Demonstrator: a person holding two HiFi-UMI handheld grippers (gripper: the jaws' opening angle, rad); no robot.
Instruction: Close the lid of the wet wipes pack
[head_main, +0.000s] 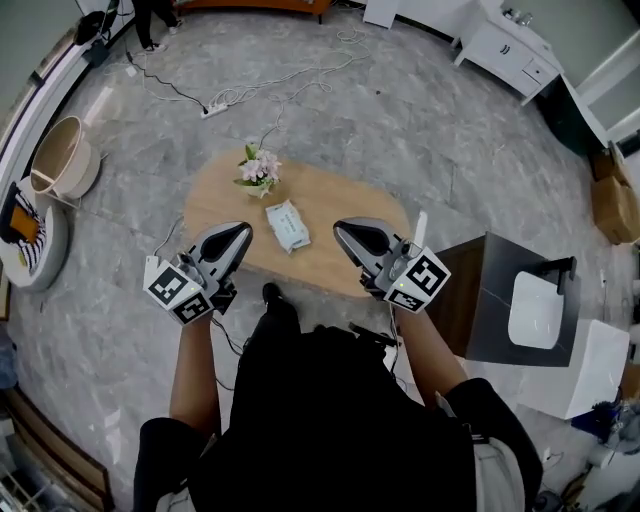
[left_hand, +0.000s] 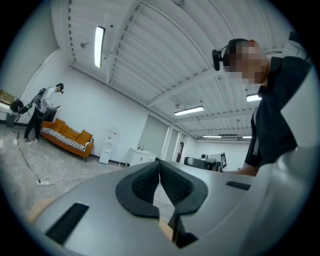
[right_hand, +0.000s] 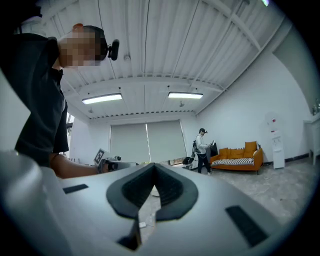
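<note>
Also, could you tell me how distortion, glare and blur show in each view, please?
Head view: strong fisheye curving, yet the wet wipes pack on the wooden table is sharp. Left gripper view: the ceiling lamp glares, corners black. Right gripper view: mosaic patch over a face.

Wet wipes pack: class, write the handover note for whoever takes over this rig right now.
Left gripper: shut, empty, held over the table's near edge.
Right gripper: shut, empty, also over the near edge.
Wet wipes pack: flat on the table between the two grippers, in front of the flowers; neither gripper touches it.
Done: nothing visible; the lid is too small to read.
Left: reach the pack, press the lid shut.
</note>
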